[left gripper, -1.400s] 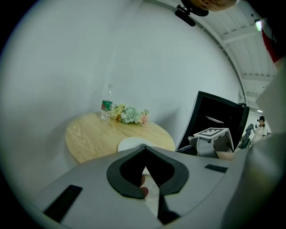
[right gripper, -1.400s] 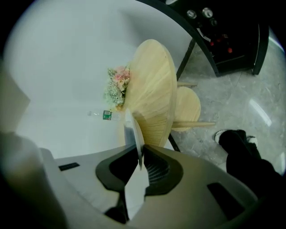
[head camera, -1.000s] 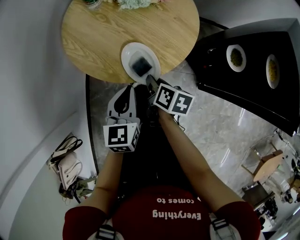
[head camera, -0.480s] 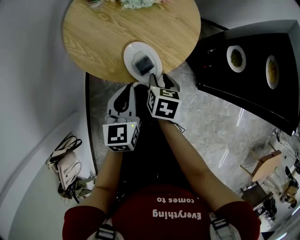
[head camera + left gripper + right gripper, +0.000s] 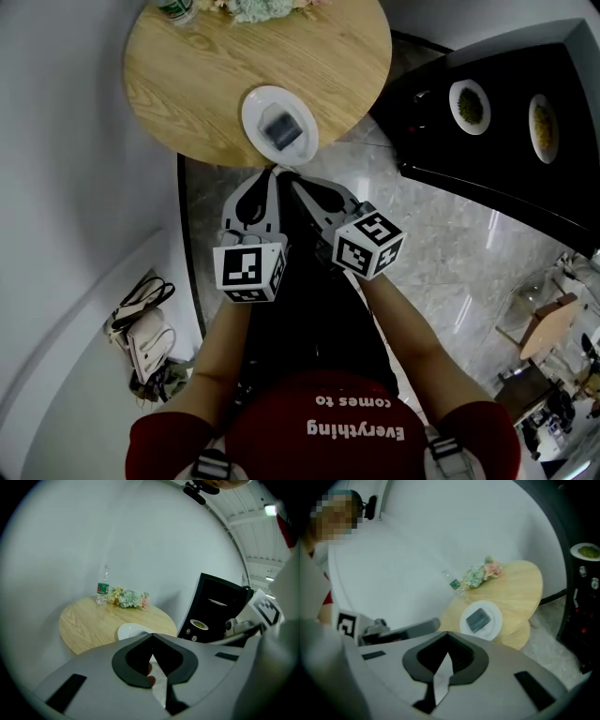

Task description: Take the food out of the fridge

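One plate (image 5: 253, 105) with a dark food block (image 5: 281, 129) sits at the desk's (image 5: 211, 66) near edge. Two dishes (image 5: 470, 106) sit in the black fridge (image 5: 469, 164), not yet taken out. The left tongs (image 5: 273, 172) are clenched and empty; the right tongs (image 5: 292, 183) have just snapped closed on nothing.

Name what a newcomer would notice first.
A wooden table at top carries a white plate with a dark block. Below it hang the left hand-held gripper and right hand-held gripper, both shut and empty, the right's jaws just closed. At right, a black cabinet bears two food dishes.
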Motion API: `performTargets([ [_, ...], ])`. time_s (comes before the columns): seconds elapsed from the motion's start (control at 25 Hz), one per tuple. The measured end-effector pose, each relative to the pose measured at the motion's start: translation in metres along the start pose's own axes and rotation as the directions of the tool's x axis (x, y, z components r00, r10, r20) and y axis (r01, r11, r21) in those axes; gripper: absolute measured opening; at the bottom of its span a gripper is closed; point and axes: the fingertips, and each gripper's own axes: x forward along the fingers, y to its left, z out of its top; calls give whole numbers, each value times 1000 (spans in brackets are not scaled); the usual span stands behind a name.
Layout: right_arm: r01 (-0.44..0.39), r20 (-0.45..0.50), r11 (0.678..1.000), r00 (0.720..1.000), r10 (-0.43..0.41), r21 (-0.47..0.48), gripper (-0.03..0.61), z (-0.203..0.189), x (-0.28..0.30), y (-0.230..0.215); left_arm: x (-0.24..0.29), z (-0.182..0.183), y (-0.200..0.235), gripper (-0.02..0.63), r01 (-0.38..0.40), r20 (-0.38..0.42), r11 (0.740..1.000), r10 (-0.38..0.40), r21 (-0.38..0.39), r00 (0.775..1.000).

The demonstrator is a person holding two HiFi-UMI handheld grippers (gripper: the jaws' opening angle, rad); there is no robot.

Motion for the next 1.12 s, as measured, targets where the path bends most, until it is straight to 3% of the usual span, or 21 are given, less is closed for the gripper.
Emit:
performTargets([
  [0.12, -137, -100, 990, 986, 134, -18, 11, -29, -24, 20, 1, 0, -17, 5, 51, -21, 998, -50, 40, 999],
  [0.24, -145, -117, 989, 982, 146, 15, 11, -47, -43, 23, 4, 1, -36, 5, 110, -45, 989, -106, 95, 993],
  [0.44, -65, 34, 991, 998, 62, 118, 11, -33, -60, 14, 15, 8, -71, 5, 176, -67, 974, -168, 143, 984],
  [0.6, -42, 184, 980, 983, 6, 193, 11, -8, -77, 4, 28, 20, -102, 5, 235, -76, 952, -224, 198, 972],
  [0.8, 11, 260, 970, 963, -76, 244, 11, 5, -108, -27, 42, 20, -134, 5, 279, -108, 936, -261, 213, 959],
  [0.88, 45, 294, 960, 947, -129, 276, 11, 11, -122, -46, 48, 16, -147, 5, 299, -128, 932, -277, 205, 952],
  [1.0, 84, 369, 932, 902, -222, 354, 12, 24, -143, -77, 57, 11, -167, 5, 341, -157, 917, -312, 209, 937],
  [1.12, 47, 454, 884, 845, -284, 466, 12, 39, -162, -104, 68, 10, -184, 5, 386, -188, 892, -348, 234, 919],
])
